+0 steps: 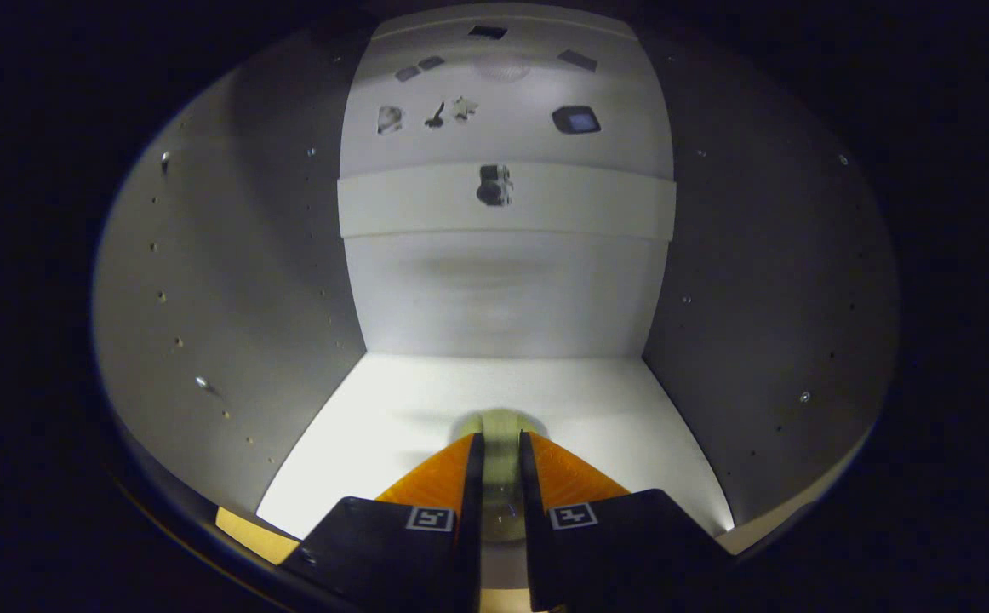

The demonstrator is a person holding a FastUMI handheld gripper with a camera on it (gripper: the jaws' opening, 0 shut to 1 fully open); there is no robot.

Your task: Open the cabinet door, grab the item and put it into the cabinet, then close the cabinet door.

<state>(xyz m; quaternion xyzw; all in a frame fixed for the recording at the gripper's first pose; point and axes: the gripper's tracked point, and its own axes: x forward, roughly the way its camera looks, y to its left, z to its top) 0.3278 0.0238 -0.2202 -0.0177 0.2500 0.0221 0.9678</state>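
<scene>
We see the tool point(501, 447) reaching into the white cabinet point(231, 281), its two orange fingers point(439, 477) close together with a pale, yellowish-green rounded item point(501, 423) caught in the narrow gap between them. Both fingers press against the item's sides, so we read the tool as clamped on it. The item's far end bulges a little past the fingertips, and more of it shows down the slot between the black finger mounts, where a glossy highlight sits on its surface. We cannot tell exactly what the item is.

The item sits low over the cabinet floor point(597, 400), and a soft shadow lies on the floor around its front; we cannot say whether it touches the floor or hangs just above it.

Inside the cabinet, the floor beyond the item leads to a plain back wall point(503, 294). The grey side walls carry rows of small peg holes. Above the back wall runs a white horizontal band, and higher up several small dark shapes show on a white surface, too small for us to identify.
</scene>
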